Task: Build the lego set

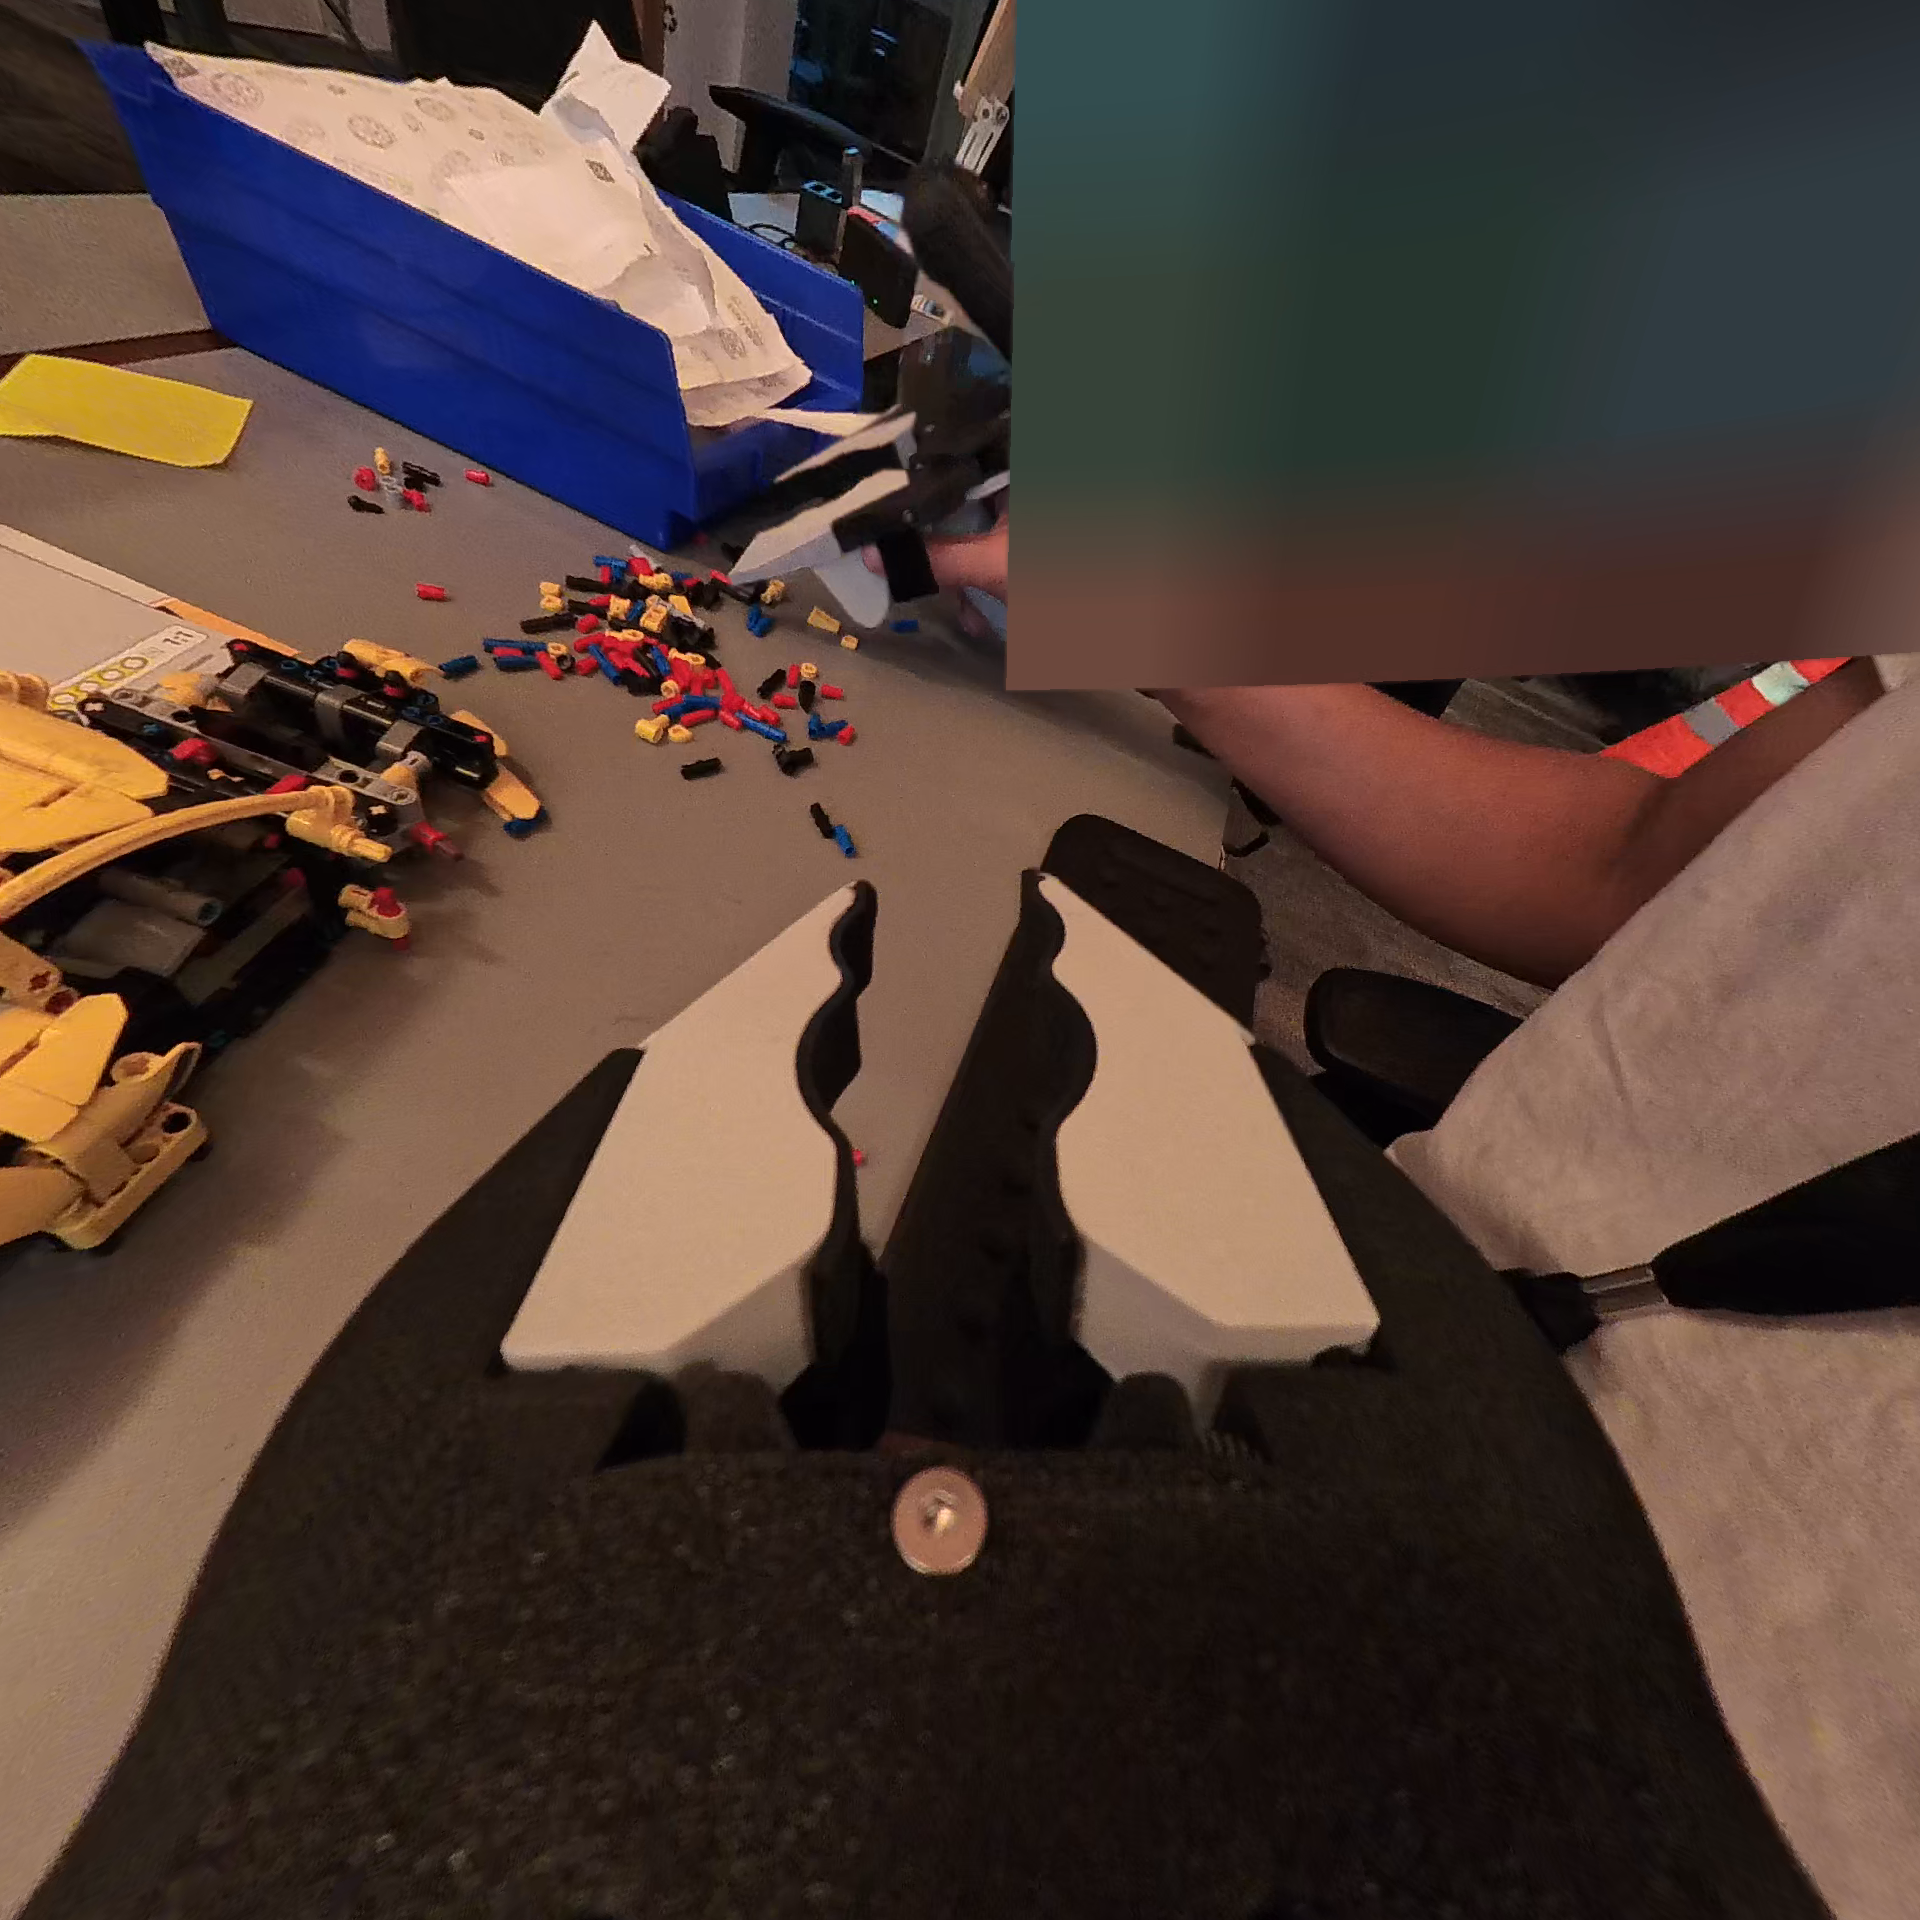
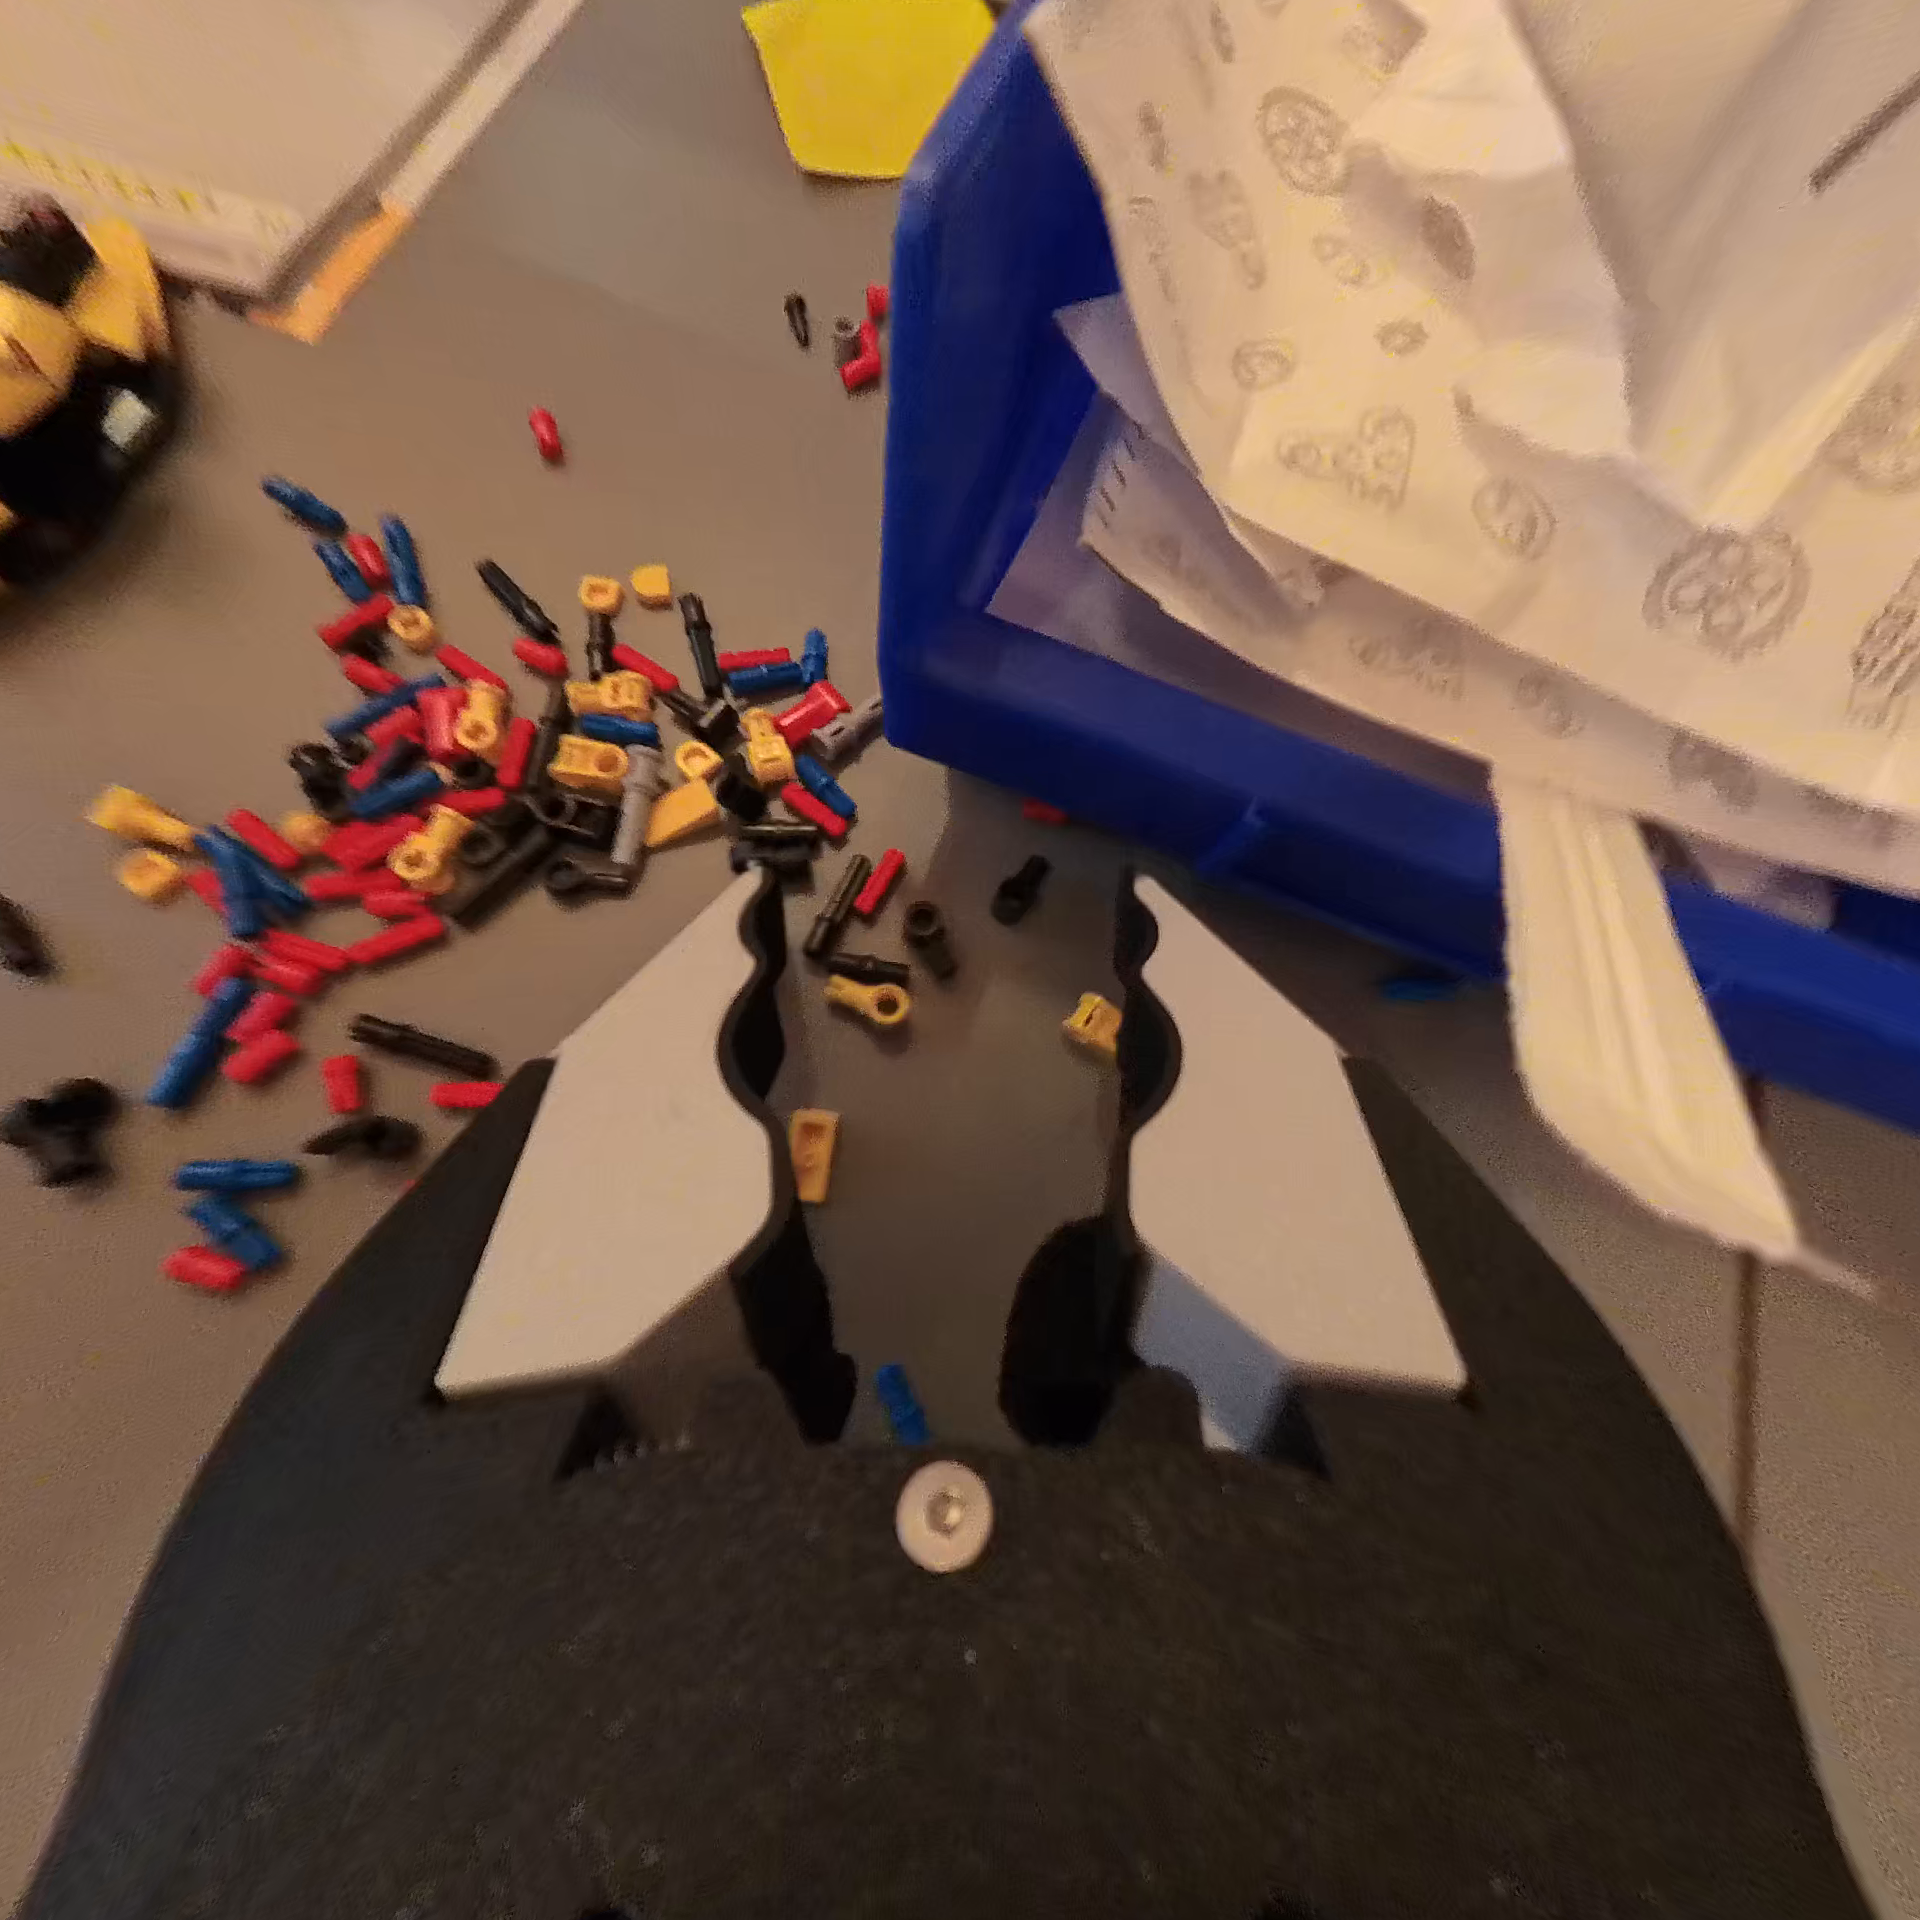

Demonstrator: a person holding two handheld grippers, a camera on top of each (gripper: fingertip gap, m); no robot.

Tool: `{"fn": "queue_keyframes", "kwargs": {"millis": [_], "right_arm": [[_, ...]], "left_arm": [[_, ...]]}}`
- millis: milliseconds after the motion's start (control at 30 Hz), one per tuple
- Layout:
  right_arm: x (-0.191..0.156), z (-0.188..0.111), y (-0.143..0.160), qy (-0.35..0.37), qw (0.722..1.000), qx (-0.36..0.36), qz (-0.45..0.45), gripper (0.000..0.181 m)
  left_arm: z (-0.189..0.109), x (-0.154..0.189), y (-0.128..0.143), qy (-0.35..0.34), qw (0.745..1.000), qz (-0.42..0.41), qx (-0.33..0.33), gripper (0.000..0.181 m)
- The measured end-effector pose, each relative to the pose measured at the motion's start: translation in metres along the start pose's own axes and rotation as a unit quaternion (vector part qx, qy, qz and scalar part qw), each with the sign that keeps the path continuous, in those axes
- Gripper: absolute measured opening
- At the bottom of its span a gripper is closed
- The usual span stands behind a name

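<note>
With our right gripper [image 2: 940, 883] spread wide over the loose pins [image 2: 499, 790] and our left gripper [image 1: 948, 883] narrowly parted and empty, we judge these light, hard, slippery bits need pinching mid-shaft.

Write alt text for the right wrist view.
The open right gripper hovers empty over a grey table, at the edge of a scattered pile of small red, blue, black and yellow lego pins. A blue bin stuffed with printed paper bags sits to its right.
</note>
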State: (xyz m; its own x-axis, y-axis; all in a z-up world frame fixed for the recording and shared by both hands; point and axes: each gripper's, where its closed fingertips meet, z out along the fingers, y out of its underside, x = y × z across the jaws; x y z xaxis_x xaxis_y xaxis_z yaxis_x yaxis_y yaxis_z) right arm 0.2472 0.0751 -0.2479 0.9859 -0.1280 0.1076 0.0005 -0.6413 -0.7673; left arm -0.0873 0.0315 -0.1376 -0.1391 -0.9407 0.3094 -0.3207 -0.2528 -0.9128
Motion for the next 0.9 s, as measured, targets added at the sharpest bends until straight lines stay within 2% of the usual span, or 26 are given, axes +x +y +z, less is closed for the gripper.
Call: {"fn": "queue_keyframes", "kwargs": {"millis": [33,100,200,233,400,500,533,700,767,900], "right_arm": [[-0.002,-0.005,0.0,-0.009,1.0,0.007,0.026,0.062],[0.012,-0.016,0.006,0.025,0.998,0.017,0.063,0.057],[0.058,-0.034,0.022,0.115,0.989,0.025,0.094,0.041],[0.068,-0.035,0.025,0.122,0.986,0.024,0.11,0.041],[0.092,-0.017,0.031,0.137,0.986,-0.016,0.098,0.076],[0.087,-0.003,0.031,0.085,0.988,-0.037,0.126,0.078],[0.084,0.001,0.029,0.067,0.988,-0.034,0.137,0.077],[0.09,0.003,0.029,0.08,0.989,-0.031,0.122,0.063],[0.091,0.002,0.029,0.086,0.989,-0.03,0.117,0.046],[0.102,-0.002,0.032,0.127,0.983,-0.033,0.128,0.029]], "left_arm": [[0.0,0.001,0.0,0.001,1.0,-0.001,0.002,0.028],[-0.001,0.002,0.0,0.001,1.0,-0.005,0.007,0.028],[-0.002,0.005,-0.001,0.009,1.0,-0.018,0.018,0.028],[-0.002,0.006,0.0,0.016,0.999,-0.023,0.02,0.028],[-0.002,0.009,0.003,0.034,0.999,-0.019,0.007,0.028],[-0.006,0.009,-0.001,0.033,0.999,-0.012,0.01,0.028],[-0.007,0.009,-0.002,0.032,0.999,-0.013,0.013,0.028],[-0.01,0.009,0.001,0.027,0.999,-0.024,0.021,0.028],[-0.01,0.009,0.003,0.027,0.999,-0.029,0.021,0.028],[-0.011,0.01,0.004,0.027,0.999,-0.031,0.02,0.028]]}}
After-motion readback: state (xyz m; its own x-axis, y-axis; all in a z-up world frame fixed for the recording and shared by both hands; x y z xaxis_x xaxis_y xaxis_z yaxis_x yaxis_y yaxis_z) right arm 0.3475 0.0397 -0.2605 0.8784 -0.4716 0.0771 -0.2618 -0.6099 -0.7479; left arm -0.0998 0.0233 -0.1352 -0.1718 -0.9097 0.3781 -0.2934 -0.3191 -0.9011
